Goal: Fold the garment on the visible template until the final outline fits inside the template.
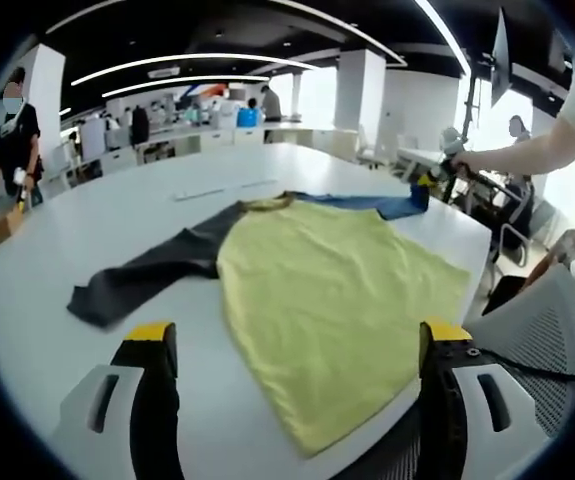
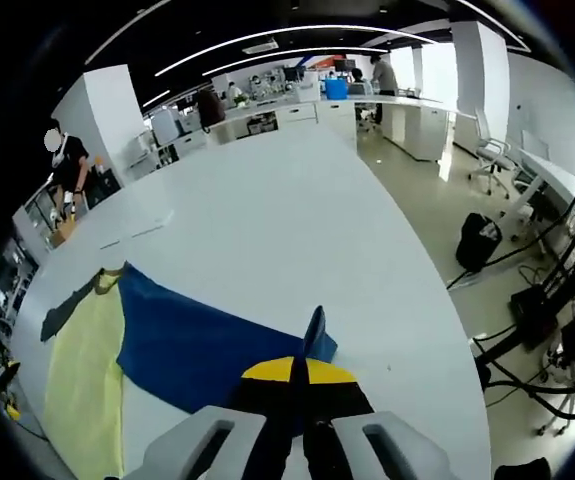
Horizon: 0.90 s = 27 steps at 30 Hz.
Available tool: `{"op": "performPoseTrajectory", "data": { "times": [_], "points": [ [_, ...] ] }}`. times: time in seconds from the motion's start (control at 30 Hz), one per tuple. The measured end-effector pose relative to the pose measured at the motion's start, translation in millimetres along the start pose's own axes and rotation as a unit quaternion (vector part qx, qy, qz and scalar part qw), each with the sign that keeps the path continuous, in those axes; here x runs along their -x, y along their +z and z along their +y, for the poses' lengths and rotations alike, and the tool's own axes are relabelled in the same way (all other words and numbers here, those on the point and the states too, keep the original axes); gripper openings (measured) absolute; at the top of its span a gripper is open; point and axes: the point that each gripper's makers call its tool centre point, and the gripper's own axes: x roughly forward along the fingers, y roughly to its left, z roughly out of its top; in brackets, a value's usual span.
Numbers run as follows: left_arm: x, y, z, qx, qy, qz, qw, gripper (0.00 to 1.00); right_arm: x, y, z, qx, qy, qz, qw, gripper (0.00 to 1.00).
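Observation:
A shirt with a yellow body (image 1: 337, 290) lies flat on the white table (image 1: 117, 215). Its dark grey sleeve (image 1: 142, 275) stretches left and its blue sleeve (image 1: 382, 205) runs to the far right. My left gripper (image 1: 297, 340) hovers open at the near hem, jaws wide apart and holding nothing. My right gripper (image 2: 299, 372) is shut on the blue sleeve (image 2: 197, 350) at its cuff, which stands up between the jaws. In the left gripper view that right gripper (image 1: 435, 180) sits at the sleeve's far end. The yellow body (image 2: 77, 390) and grey sleeve (image 2: 67, 305) lie further left.
A mesh chair back (image 1: 542, 320) stands at the table's near right edge. A person's arm (image 1: 527, 150) reaches in from the right. A thin pale strip (image 1: 212, 190) lies on the table beyond the shirt. Chairs and cables (image 2: 527, 300) crowd the floor past the table edge.

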Motion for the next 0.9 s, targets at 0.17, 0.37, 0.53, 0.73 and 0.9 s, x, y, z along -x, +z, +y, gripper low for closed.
{"op": "performPoseTrajectory", "data": {
  "times": [0.17,0.37,0.53,0.73,0.9],
  "points": [
    [2,0.8,0.3,-0.002,-0.001,-0.003,1.0000,0.98,1,10.3,15,0.009,0.014,-0.001,0.9999,0.00],
    [3,1.2,-0.2,-0.007,-0.007,-0.003,0.9999,0.99,-1,19.5,30,0.032,0.031,0.002,0.9990,0.00],
    [4,-1.9,-3.3,-0.007,-0.015,0.004,0.9999,0.99,-7,26.9,43,0.041,0.043,0.005,0.9982,0.00],
    [5,-2.3,-3.3,-0.005,-0.019,0.002,0.9998,0.99,-27,45.6,41,0.059,0.061,0.010,0.9963,0.00],
    [7,-0.7,-0.1,-0.009,-0.012,-0.002,0.9999,0.98,-43,57.2,42,0.076,0.069,0.019,0.9946,0.00]
  ]
}}
